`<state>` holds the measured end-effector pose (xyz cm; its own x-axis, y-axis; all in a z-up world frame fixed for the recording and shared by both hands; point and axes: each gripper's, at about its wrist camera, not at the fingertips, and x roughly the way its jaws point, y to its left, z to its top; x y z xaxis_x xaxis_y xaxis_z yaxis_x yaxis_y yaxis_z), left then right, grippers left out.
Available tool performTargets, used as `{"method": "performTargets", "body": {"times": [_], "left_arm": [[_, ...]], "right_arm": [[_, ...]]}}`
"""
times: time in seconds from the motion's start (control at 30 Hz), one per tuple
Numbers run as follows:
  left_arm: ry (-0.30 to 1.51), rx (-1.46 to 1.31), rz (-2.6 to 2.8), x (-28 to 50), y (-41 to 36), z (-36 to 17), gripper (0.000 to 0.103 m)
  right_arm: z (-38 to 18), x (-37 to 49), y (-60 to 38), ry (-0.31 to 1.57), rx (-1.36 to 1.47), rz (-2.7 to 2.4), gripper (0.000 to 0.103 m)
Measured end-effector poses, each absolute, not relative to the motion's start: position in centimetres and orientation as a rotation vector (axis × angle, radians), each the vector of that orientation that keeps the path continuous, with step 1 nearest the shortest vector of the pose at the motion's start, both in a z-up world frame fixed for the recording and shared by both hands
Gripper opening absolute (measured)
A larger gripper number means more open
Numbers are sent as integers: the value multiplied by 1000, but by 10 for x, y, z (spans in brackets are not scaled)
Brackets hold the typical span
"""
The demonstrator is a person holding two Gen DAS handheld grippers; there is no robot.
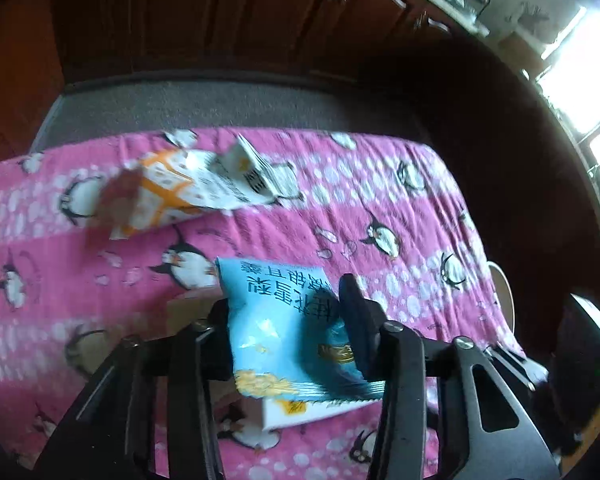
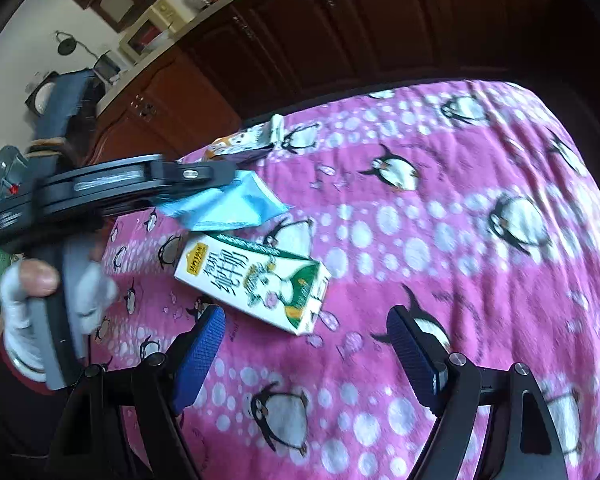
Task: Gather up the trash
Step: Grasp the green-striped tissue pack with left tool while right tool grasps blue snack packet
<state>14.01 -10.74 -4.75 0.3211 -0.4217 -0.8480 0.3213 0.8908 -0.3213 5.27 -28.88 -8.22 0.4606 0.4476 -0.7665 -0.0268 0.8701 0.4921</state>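
Note:
A light blue snack packet [image 1: 276,320] with dark print sits pinched between the black fingers of my left gripper [image 1: 284,296], which is shut on it. The right wrist view shows the same gripper [image 2: 224,172] from the side, with the crumpled blue packet [image 2: 236,204] at its tip. A white and green milk carton [image 2: 252,280] lies flat on the pink penguin cloth. Part of that carton [image 1: 300,412] shows under the packet. My right gripper [image 2: 306,314] hovers just short of the carton, open, its blue pads [image 2: 200,356] wide apart with nothing between them.
An orange and white crumpled carton [image 1: 156,200] and a small white box with a barcode [image 1: 256,172] lie near the cloth's far edge [image 1: 220,132]. Dark wooden cabinets [image 2: 340,20] stand behind. A gloved hand [image 2: 20,292] holds the left gripper's handle.

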Motion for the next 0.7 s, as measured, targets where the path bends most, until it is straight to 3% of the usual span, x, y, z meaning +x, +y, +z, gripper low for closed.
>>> {"method": "performTargets", "body": {"times": [0.03,0.33,0.37,0.43,0.5,0.7], "left_arm": [[1133,-100,-478,138,-100,-42,3],[1141,-104,-485,120,-71,-40,6],[1154,-108,-486,120,-72,-43,10],[1173,-125,-489,121,-76,-49,30],[1179,-148,-493,123,-77,-53,42],[1175,-139,-477,126,-82,-55,44]], "right_arm": [[-82,56,-289,1053,456,303,81],[-97,90,-287,1090,494,246,81],[-98,88,-285,1100,489,253,81],[-104,84,-278,1131,483,282,81],[-110,77,-270,1160,531,359,81],[-112,52,-246,1231,462,436,77]]}}
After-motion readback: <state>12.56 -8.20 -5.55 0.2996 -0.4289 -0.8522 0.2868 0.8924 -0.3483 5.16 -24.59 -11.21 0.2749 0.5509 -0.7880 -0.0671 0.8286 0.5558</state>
